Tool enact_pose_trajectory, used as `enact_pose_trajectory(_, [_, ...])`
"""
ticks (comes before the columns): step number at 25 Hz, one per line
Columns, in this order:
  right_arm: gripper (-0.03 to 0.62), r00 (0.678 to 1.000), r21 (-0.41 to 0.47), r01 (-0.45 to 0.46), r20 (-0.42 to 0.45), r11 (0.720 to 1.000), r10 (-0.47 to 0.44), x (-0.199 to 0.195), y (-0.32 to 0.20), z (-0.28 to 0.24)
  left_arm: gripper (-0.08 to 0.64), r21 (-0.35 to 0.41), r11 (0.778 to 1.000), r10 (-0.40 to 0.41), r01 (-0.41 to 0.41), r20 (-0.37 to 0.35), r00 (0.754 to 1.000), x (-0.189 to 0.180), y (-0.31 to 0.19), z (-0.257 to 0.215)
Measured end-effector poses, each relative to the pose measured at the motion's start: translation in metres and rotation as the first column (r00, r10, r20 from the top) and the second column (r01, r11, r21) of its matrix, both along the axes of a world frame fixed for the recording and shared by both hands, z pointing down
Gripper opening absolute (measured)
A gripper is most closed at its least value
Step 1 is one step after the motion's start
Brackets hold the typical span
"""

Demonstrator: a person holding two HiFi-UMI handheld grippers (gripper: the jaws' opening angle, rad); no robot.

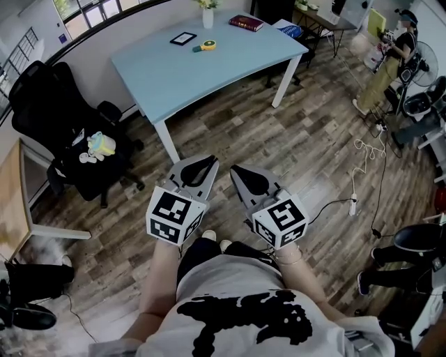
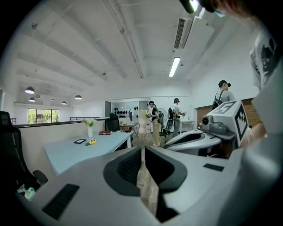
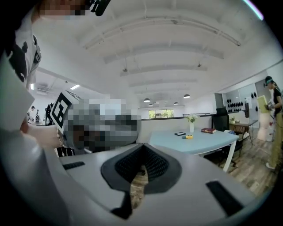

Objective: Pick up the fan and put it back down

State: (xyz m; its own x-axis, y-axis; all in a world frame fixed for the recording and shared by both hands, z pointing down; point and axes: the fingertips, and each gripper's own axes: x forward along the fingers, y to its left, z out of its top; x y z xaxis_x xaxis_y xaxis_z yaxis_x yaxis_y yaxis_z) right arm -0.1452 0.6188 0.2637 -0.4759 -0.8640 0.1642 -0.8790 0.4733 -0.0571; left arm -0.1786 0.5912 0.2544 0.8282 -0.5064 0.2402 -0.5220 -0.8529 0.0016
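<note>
Wood-plank floor [image 1: 230, 132] runs throughout. A light blue desk [image 1: 174, 70] on white legs stands at the far middle, with a black office chair [image 1: 63, 125] at its left. Windows [image 1: 77, 14] line the far left wall. The white ceiling [image 2: 88, 53] carries lit tube lamps [image 2: 174, 66].

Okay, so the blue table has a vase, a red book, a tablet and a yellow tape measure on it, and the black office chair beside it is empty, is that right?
Not quite: the black office chair is not empty. The head view shows a small yellow and blue-green toy lying on its seat. The rest holds.
</note>
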Motion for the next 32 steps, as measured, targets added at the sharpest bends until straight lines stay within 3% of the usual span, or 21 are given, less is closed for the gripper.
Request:
enact_pose_trajectory(4, [0.005,1.0,-0.02,-0.009,0.011,1.0,0.009,0.015,0.007,0.009,0.122,-0.02,1.0,0.015,-0.016,-0.004,1.0,0.01,0.007,0.004])
enact_pose_trajectory(14, [0.005,0.997,-0.05,-0.062,0.042,0.997,0.064,0.05,0.005,0.023,0.227,-0.017,1.0,-0.014,0.015,0.028,1.0,0.023,-0.002,0.026])
enact_pose_trajectory(22, [0.005,0.992,-0.072,-0.118,0.039,0.99,0.121,0.072,-0.039,0.035,0.233,-0.023,1.0,-0.016,0.016,0.008,1.0,0.03,-0.053,0.038])
enact_pose_trajectory(32, [0.005,0.992,-0.068,-0.124,0.029,0.99,0.126,0.06,-0.143,0.034,0.233,-0.018,1.0,0.014,-0.013,0.028,1.0,0.025,-0.164,0.037])
